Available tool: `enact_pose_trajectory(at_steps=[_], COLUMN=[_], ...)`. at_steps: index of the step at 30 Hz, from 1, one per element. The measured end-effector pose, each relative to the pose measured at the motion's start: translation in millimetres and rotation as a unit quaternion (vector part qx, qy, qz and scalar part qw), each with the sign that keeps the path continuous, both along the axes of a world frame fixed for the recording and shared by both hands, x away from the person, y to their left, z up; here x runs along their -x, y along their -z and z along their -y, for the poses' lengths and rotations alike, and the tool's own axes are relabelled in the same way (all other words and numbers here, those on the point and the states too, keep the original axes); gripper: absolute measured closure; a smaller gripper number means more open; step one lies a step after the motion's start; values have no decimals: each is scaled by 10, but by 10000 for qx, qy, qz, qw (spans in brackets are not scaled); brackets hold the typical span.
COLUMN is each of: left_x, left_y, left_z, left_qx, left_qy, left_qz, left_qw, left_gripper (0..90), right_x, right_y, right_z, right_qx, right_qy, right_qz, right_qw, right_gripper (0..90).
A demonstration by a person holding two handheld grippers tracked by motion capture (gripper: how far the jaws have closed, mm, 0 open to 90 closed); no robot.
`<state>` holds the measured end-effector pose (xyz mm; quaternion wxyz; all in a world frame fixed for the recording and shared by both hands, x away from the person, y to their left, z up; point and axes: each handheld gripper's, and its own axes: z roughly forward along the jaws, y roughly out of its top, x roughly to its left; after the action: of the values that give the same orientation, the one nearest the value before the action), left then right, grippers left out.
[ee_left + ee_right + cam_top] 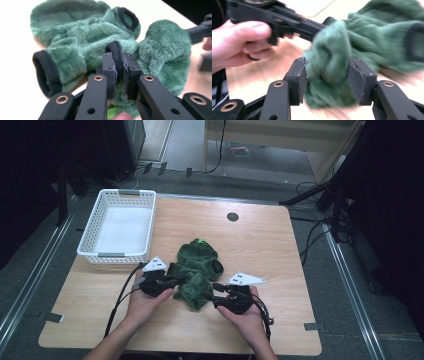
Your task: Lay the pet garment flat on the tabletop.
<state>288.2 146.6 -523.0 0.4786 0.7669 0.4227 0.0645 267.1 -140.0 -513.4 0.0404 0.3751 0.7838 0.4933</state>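
High view: the green fleece garment (pixel 196 270) lies at frame centre, lower right of the white basket (pixel 120 226), both grippers at its near edge. Left gripper view: the left gripper (pixel 119 66) clamps a black cuff (pixel 116 56), likely to lift. Right gripper view: the right gripper (pixel 327 76) holds a plush fold, blurred.

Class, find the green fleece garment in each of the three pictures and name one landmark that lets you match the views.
High view: the green fleece garment lies at the table's centre, between the two grippers.
Left gripper view: it spreads across the picture's upper part; the left gripper is shut on its black cuff.
Right gripper view: it spreads from centre to upper right, a fold between the right gripper's jaws.
Shared landmark: the garment's black-edged cuffs.
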Motion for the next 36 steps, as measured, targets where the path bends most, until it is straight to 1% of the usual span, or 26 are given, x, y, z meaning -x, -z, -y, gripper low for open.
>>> enact_pose_trajectory(at_steps=[1,2,4,5,8,10,11,12,13,15,17,18,19,20,21,22,24,25,26,27,28,31,33,34,35,36], left_x=[40,40,90,128,153,180,180,192,204,209,215,227,227,248,246,235,222,222,230,230,256,305,341,350,347,337], left_y=[18,18,79,130,176,193,193,188,180,171,160,145,145,126,123,124,108,108,40,40,-66,-234,-306,-316,-303,-272], left_z=[-109,-109,-210,-270,-307,-340,-340,-351,-373,-412,-464,-502,-502,-506,-517,-545,-596,-596,-580,-580,-462,-215,-78,-26,12,30], left_qx=[8,8,175,353,404,406,406,387,411,446,496,495,495,133,-98,-136,43,43,333,333,555,599,517,382,167,-74], left_qy=[-71,-71,-53,-58,-121,-162,-162,-192,-195,-168,-95,13,13,-114,-263,-354,-527,-527,-515,-515,-286,31,71,64,3,-90], left_qz=[-29,-29,-130,-214,-270,-247,-247,-197,-164,-181,-201,-221,-221,-115,-61,-110,-164,-164,-120,-120,27,288,426,468,502,451], left_qw=[10000,10000,9997,9991,9987,9987,9987,9989,9988,9987,9985,9985,9985,9998,9996,9992,9985,9985,9980,9980,9980,9978,9977,9982,9986,9989], left_gripper=[824,823,818,808,791,784,786,786,799,810,811,811,811,852,837,815,755,712,655,625,582,428,285,237,222,226], right_x=[-12,-12,-34,-50,-73,-91,-97,-97,-97,-126,-151,-160,-165,-166,-160,-160,-180,-180,-160,-149,-125,-68,-35,-16,1,15], right_y=[33,33,103,125,160,216,251,251,297,275,218,197,182,172,166,160,150,150,127,118,99,58,50,47,45,42], right_z=[54,54,107,49,-144,-317,-392,-392,-468,-434,-341,-295,-259,-232,-207,-167,-62,-62,-9,-15,-35,-154,-241,-281,-315,-337], right_qx=[-29,-29,-43,-35,10,211,345,345,595,553,459,463,533,614,798,833,510,510,260,212,180,98,75,104,125,166], right_qy=[106,106,233,286,227,58,-10,-10,14,100,362,446,545,633,824,940,940,940,806,727,644,361,142,47,-13,-50], right_qz=[-69,-69,-238,-297,-374,-470,-566,-566,-502,-440,-361,-301,-187,-95,29,100,-22,-22,22,62,101,150,196,237,273,321], right_qw=[9999,9999,9994,9991,9990,9987,9978,9978,9970,9974,9976,9975,9969,9961,9934,9920,9943,9943,9964,9971,9977,9992,9997,9997,9995,9993], right_gripper=[517,517,524,528,519,559,617,617,817,856,868,874,878,880,880,879,875,875,873,871,871,870,869,868,868,867])
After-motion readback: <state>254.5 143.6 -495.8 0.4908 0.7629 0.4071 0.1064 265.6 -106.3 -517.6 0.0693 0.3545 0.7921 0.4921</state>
